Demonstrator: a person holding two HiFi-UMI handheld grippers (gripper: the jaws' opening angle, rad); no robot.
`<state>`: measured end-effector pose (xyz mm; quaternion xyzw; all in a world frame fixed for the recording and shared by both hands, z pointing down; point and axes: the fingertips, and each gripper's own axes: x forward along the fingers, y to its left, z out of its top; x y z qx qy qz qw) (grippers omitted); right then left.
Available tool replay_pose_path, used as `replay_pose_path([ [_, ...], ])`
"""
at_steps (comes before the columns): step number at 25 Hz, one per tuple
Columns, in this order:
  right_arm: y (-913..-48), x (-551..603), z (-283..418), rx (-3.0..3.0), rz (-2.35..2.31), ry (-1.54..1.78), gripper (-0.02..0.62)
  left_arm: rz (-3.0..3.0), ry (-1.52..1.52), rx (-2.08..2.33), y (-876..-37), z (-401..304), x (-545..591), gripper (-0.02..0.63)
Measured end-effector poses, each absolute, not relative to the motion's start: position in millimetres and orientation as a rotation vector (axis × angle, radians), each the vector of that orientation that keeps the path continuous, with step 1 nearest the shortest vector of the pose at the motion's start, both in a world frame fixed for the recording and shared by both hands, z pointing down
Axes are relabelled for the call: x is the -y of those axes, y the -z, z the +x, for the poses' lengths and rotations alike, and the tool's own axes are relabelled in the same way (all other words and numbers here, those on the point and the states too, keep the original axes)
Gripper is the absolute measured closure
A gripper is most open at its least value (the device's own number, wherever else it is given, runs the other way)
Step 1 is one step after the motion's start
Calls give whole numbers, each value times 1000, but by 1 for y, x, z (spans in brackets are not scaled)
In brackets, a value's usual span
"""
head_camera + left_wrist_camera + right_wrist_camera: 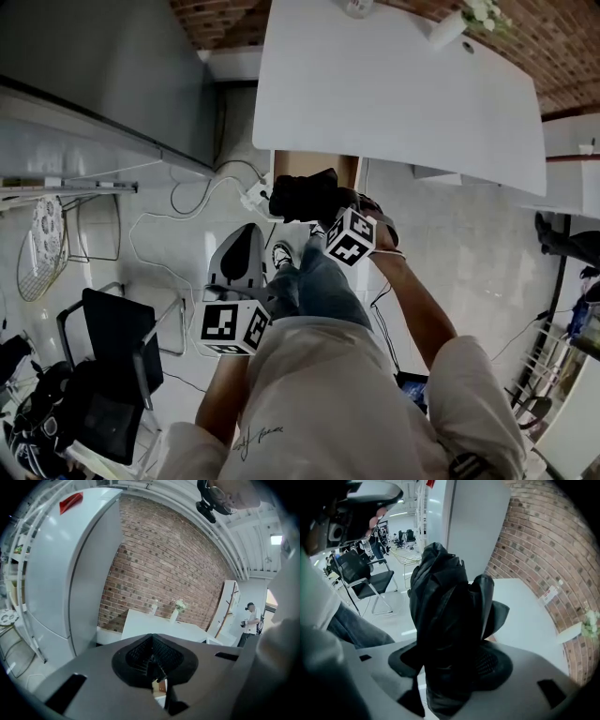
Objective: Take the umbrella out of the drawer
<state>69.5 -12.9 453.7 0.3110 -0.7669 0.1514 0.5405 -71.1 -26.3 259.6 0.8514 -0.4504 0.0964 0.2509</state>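
Black umbrella (440, 597) clamped in right gripper (452, 660), lengthwise along jaws, pointing outward; left gripper (153, 660) closed.

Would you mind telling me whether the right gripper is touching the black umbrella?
Touching. In the right gripper view, the right gripper is clamped on the folded black umbrella, with no gap.

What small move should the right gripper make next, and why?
Probably carry the umbrella over the white table and set it down: the right gripper is shut on it in the air, the left gripper shut and empty.
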Motion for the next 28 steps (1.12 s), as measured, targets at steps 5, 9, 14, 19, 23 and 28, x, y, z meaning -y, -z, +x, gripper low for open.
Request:
replay_pose_path([
  [5,-440,7,67,1843,760,-376,311,2334,-257,1206,-254,-68,22,588],
  [9,-428,3,67,1853,784,-380,311,2349,-251,1189,-249,-66,19,588],
  [14,-411,2,70,1874,834,-403,311,2375,-239,1184,-241,-64,19,588],
  [19,-393,0,73,1894,880,-403,310,2381,-231,1178,-236,-64,16,588],
  [23,-380,1,82,1908,908,-412,310,2397,-222,1173,-230,-57,18,588],
  [28,-363,4,83,1932,961,-420,310,2413,-217,1177,-225,-58,18,588],
])
